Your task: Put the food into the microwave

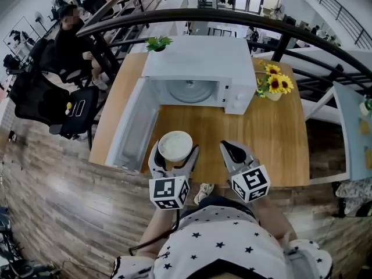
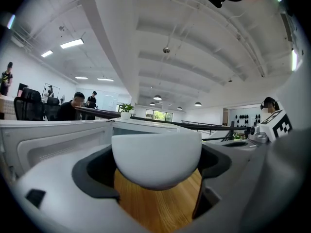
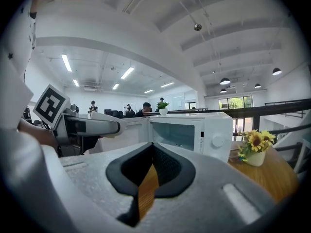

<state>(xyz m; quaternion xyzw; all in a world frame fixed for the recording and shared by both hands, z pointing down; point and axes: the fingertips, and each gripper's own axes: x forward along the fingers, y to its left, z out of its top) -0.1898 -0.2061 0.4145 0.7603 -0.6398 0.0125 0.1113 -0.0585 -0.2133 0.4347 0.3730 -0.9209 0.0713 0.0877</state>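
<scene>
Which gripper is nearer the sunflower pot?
Right. The right gripper sits nearer the person and slightly left of the sunflower pot; the left gripper, holding the bowl, is farther left.

Bright, even light: ceiling strip lights (image 2: 72, 43) plus windows (image 3: 236, 102), soft shadows only. Heavy fisheye on all views, black vignette in gripper-view corners — straight lines bow. Near foreground blurs; bowl (image 2: 156, 157) slightly soft, background sharp.
</scene>
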